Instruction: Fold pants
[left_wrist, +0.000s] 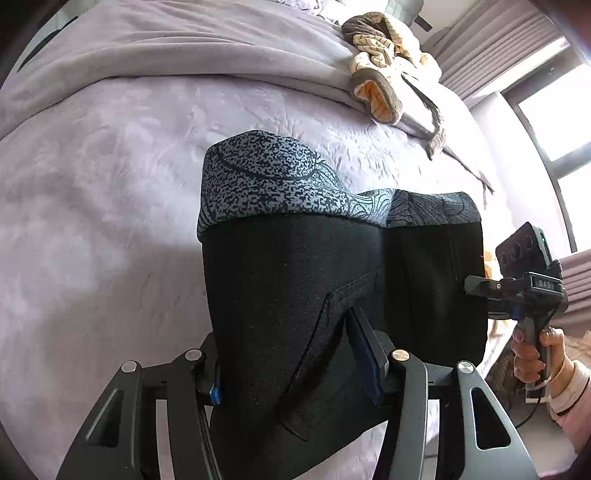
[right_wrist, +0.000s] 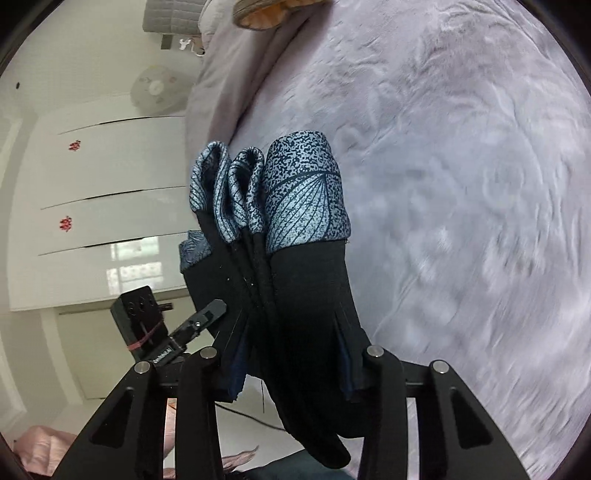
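Pants (left_wrist: 314, 295) fill the centre of the left wrist view, black cloth with a speckled grey-blue band along the top, held up off a lilac bed (left_wrist: 110, 184). At the bottom of that frame the left gripper (left_wrist: 295, 373) pinches a thick fold of the black cloth between its two fingers. At the right edge of the same frame the right gripper (left_wrist: 476, 286) is clamped on the pants' side, with the hand (left_wrist: 535, 354) holding its grip below.

From the right wrist view the pants (right_wrist: 295, 277) hang in several layers through the middle of the frame, the patterned band uppermost. The right gripper (right_wrist: 291, 369) is closed on the bundled black cloth at the bottom centre. At lower left the left gripper (right_wrist: 210, 314) meets the cloth's edge. The bed (right_wrist: 461, 184) takes up the right half of the frame.

A heap of brown and cream striped cloth (left_wrist: 384, 62) lies on the bed at the upper right of the left wrist view. A white wardrobe (right_wrist: 92, 203) fills the left side of the right wrist view, with a fan (right_wrist: 157, 88) above it.
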